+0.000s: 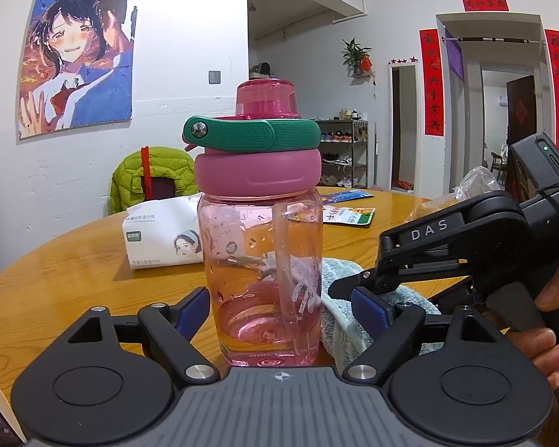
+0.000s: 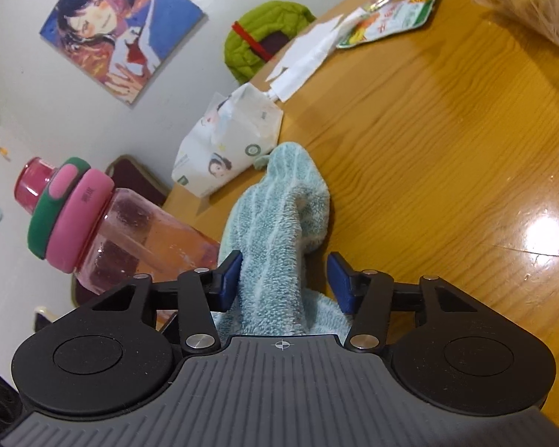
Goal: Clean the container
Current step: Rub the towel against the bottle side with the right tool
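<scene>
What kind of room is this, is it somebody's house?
Most likely yes, a home's living or dining room. A round wooden table holds a tissue pack and snack packets, a shoe rack stands by the far wall, and red New Year banners frame a doorway.

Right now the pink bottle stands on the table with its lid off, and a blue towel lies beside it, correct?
Not quite: the pink bottle has its lid on, as the left wrist view shows. It does stand on the table, with the blue towel beside it.
</scene>
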`<state>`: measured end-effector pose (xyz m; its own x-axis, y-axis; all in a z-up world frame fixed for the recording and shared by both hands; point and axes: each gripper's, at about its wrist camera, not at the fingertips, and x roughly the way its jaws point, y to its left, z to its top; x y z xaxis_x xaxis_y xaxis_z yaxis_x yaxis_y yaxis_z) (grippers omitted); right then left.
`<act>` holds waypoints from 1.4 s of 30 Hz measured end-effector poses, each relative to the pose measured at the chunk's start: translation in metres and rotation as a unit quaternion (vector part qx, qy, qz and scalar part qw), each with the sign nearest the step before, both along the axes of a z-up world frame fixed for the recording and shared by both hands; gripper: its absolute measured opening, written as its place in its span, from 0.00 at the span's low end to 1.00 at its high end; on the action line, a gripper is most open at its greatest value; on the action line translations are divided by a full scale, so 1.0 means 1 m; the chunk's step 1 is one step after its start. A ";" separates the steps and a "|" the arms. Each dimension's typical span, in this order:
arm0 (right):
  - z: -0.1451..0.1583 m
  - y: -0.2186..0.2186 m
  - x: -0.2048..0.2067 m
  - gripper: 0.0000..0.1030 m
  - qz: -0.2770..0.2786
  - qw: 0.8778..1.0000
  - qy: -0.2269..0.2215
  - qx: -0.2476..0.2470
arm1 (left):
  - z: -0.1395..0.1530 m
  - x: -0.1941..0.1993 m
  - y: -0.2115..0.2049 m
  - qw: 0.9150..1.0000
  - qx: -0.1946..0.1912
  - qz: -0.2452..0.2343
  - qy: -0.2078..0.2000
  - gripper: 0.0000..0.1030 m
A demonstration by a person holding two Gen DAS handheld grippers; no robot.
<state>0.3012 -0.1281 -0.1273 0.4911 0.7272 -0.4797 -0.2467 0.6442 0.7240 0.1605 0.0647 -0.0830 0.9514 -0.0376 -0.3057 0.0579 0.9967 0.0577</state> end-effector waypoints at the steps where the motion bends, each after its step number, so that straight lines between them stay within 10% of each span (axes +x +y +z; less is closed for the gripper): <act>1: 0.000 0.000 0.000 0.51 0.001 1.000 0.001 0.001 | 0.000 0.000 0.000 1.000 0.000 0.000 0.000 0.81; 8: -0.001 0.000 -0.002 0.50 -0.014 1.000 -0.002 0.017 | 0.000 -0.001 0.000 1.000 -0.001 0.001 -0.001 0.81; 12: 0.004 -0.005 -0.005 0.24 -0.029 0.999 -0.015 0.036 | 0.000 -0.003 -0.001 1.000 0.002 0.005 -0.007 0.83; 29: 0.008 0.005 0.012 0.25 -0.070 0.992 -0.001 0.101 | 0.005 0.017 0.000 0.995 -0.053 0.045 0.074 0.89; 42: 0.006 -0.013 0.013 0.27 -0.082 0.978 -0.023 0.191 | 0.010 0.004 -0.002 0.998 -0.049 0.035 0.024 0.90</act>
